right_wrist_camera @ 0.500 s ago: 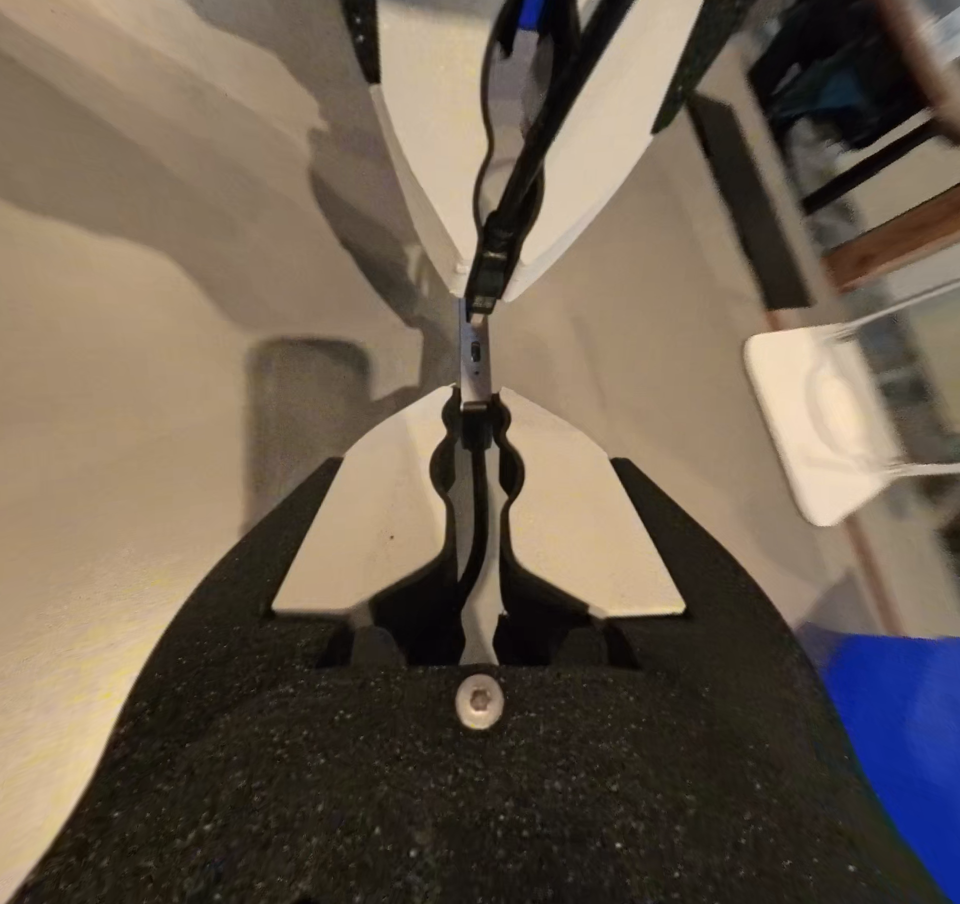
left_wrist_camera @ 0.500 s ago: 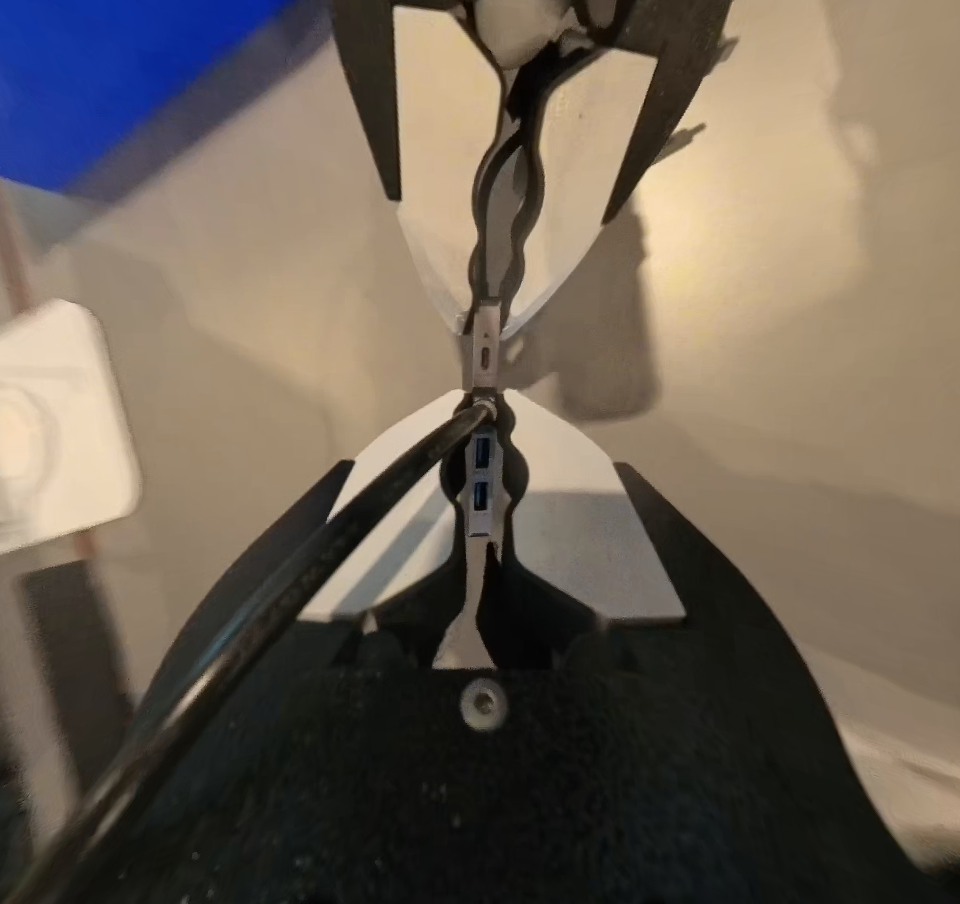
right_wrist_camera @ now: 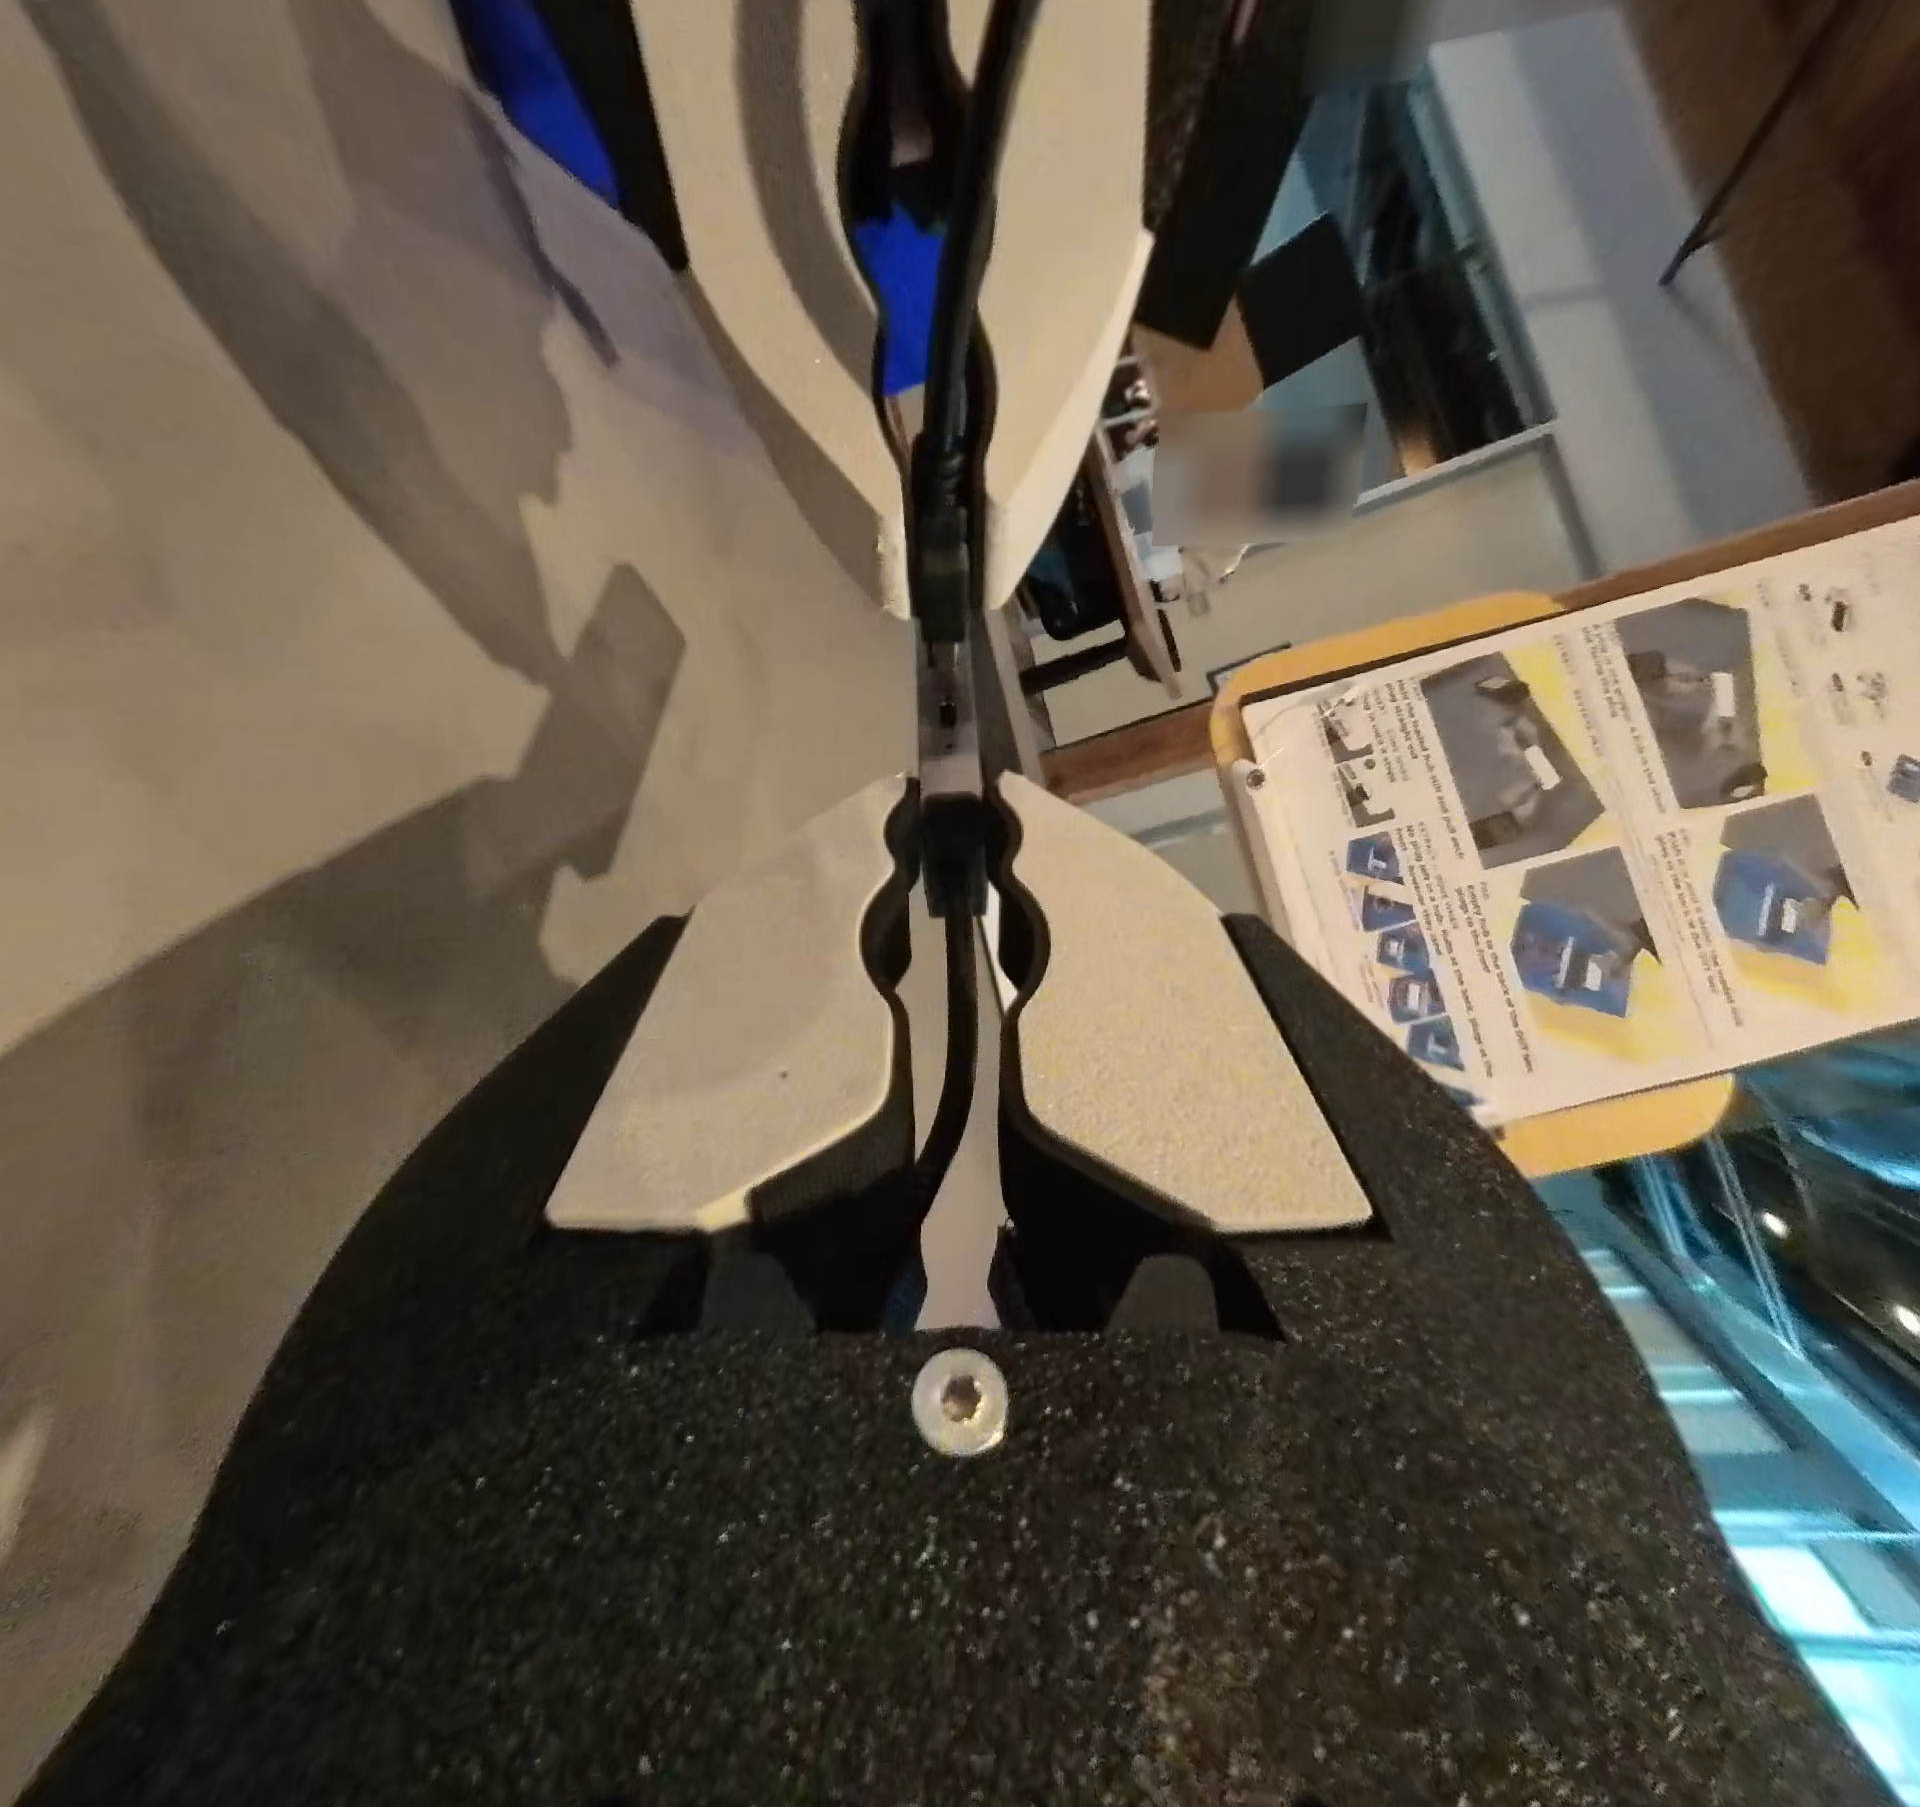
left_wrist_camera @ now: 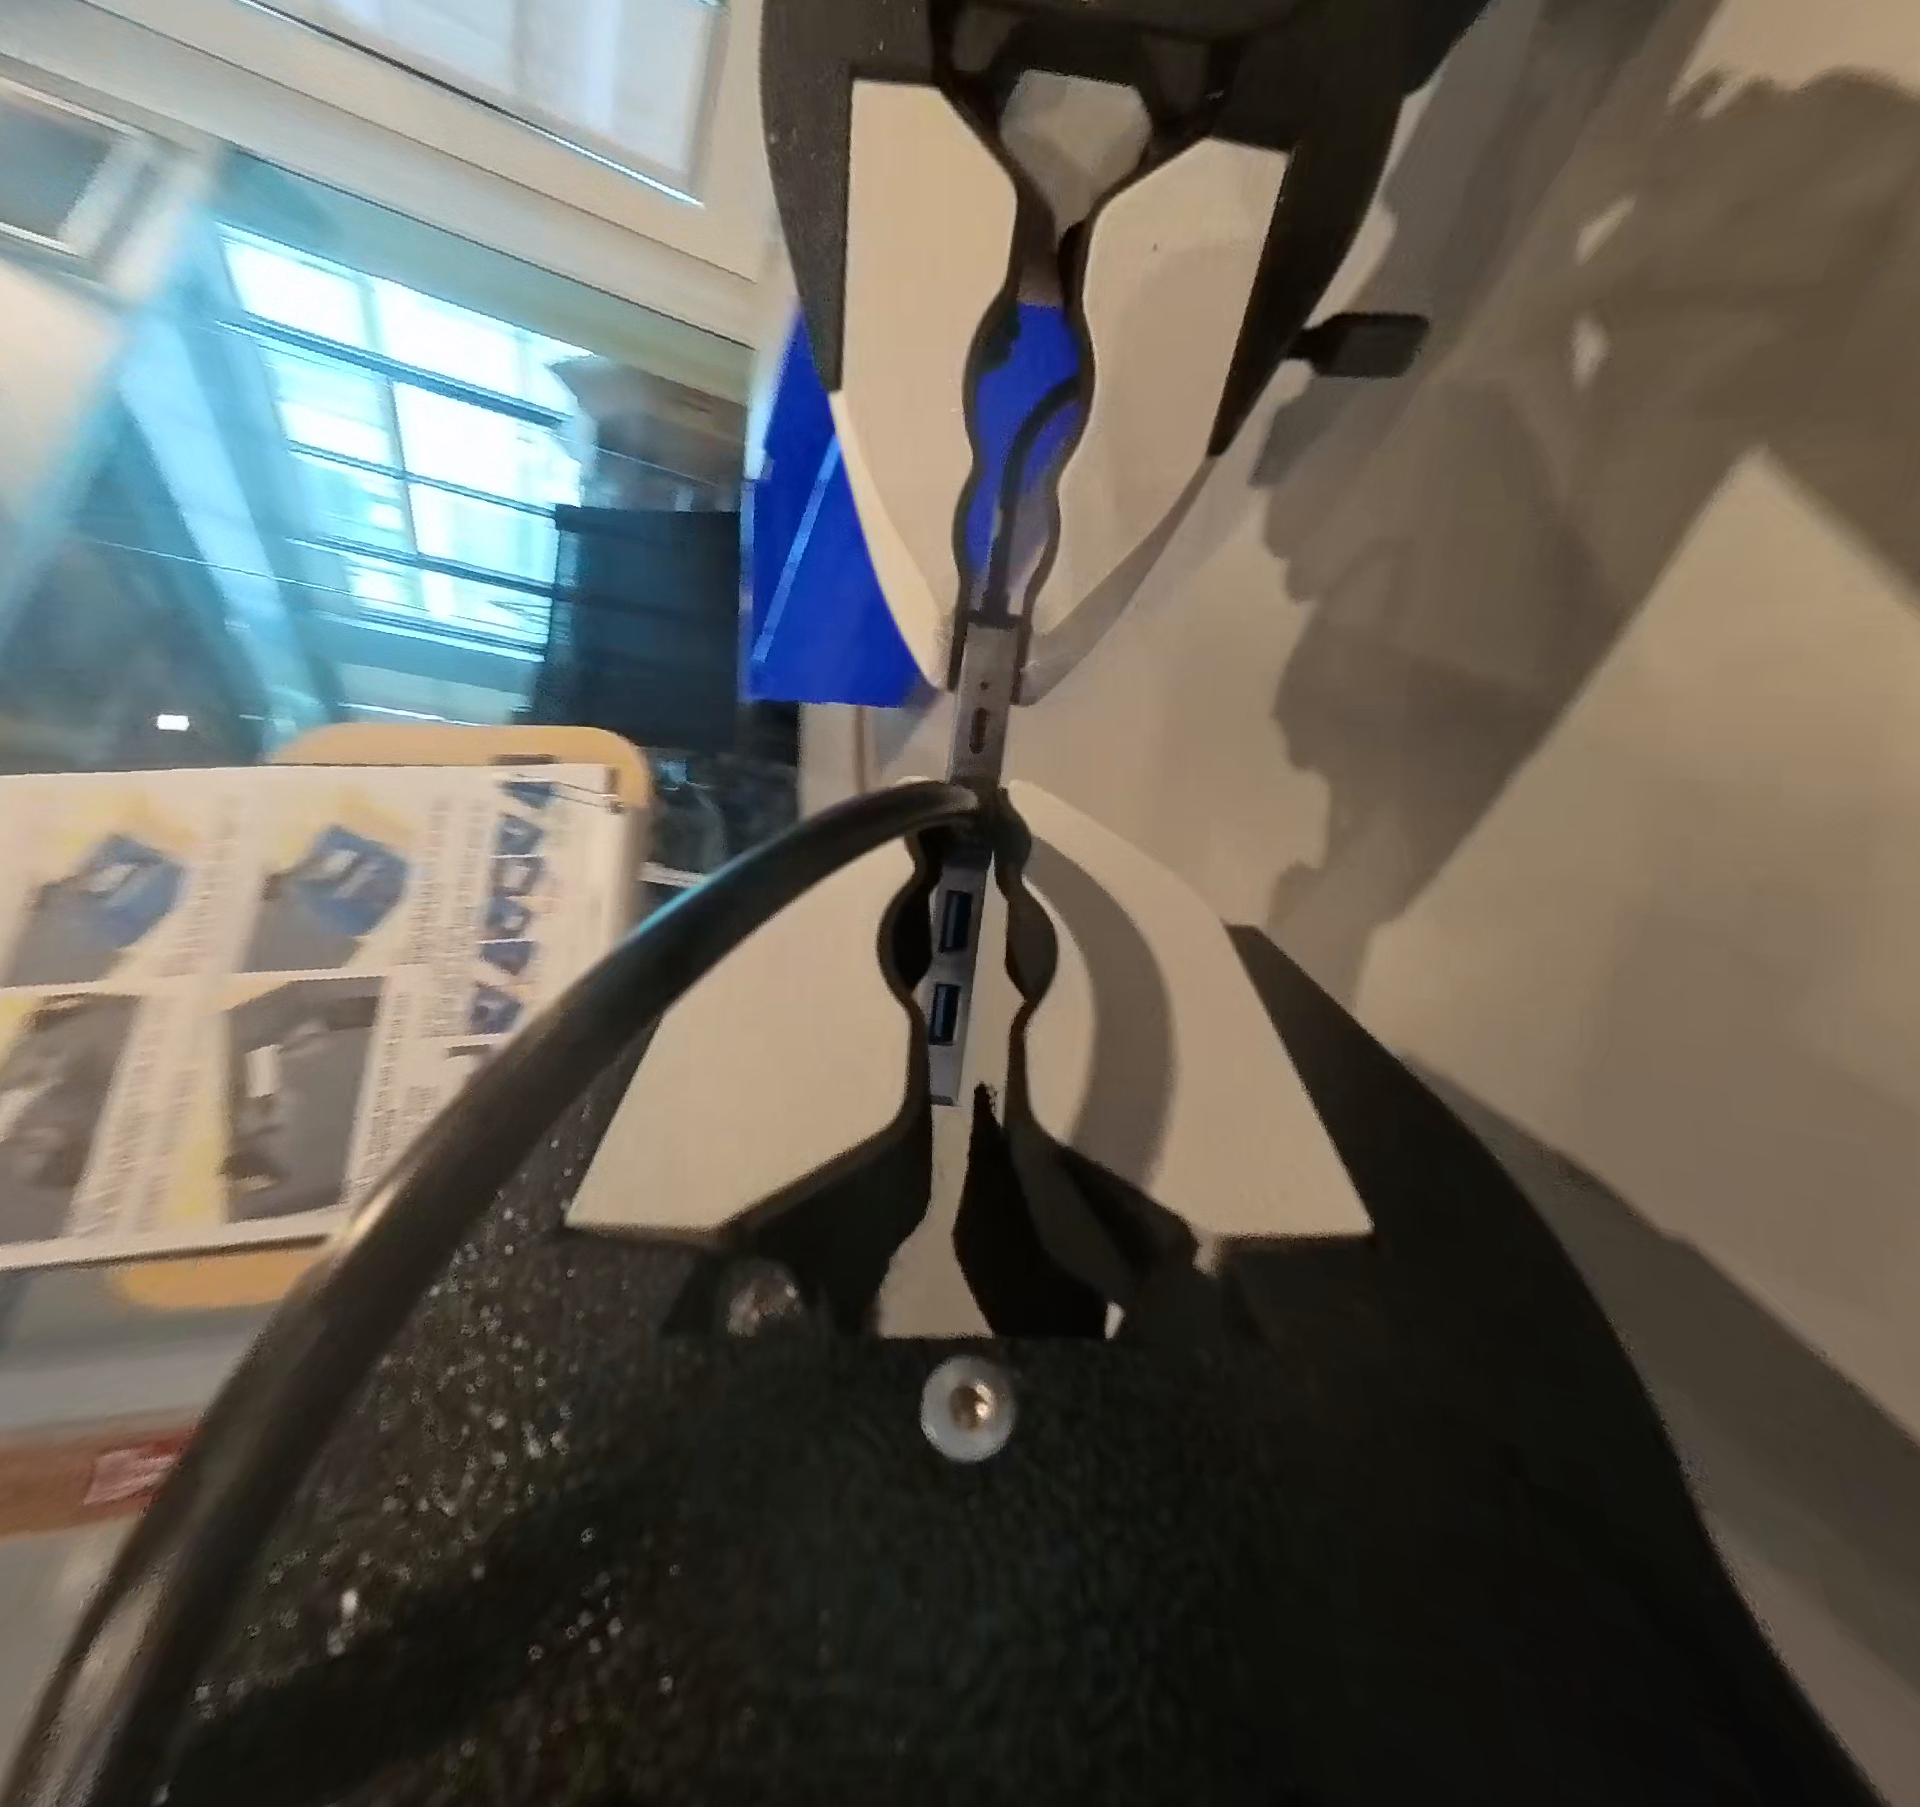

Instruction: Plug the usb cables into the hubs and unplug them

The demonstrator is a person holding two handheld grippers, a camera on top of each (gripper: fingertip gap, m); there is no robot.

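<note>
A slim grey USB hub [left_wrist_camera: 980, 718] with blue ports hangs in the air between my two grippers, which face each other tip to tip. My left gripper [left_wrist_camera: 982, 801] is shut on the hub. A black cable [left_wrist_camera: 520, 1082] leaves the hub at my fingertips and curves off to the lower left. My right gripper [right_wrist_camera: 951, 786] is shut on a black USB plug [right_wrist_camera: 948, 853], which meets the end of the hub [right_wrist_camera: 943, 718]. I cannot tell how deep the plug sits. The right gripper [left_wrist_camera: 987, 677] fills the top of the left wrist view.
A printed instruction sheet on a wooden board [left_wrist_camera: 312, 978] stands to one side; it also shows in the right wrist view [right_wrist_camera: 1558, 874]. A blue bin [left_wrist_camera: 821, 562] sits behind the grippers. The beige table [left_wrist_camera: 1558, 718] lies beyond. Windows are in the background.
Both grippers have swung together with the hub still between them. The background now shows windows and the instruction sheet instead of mostly table. The hold on hub and plug is unchanged.
</note>
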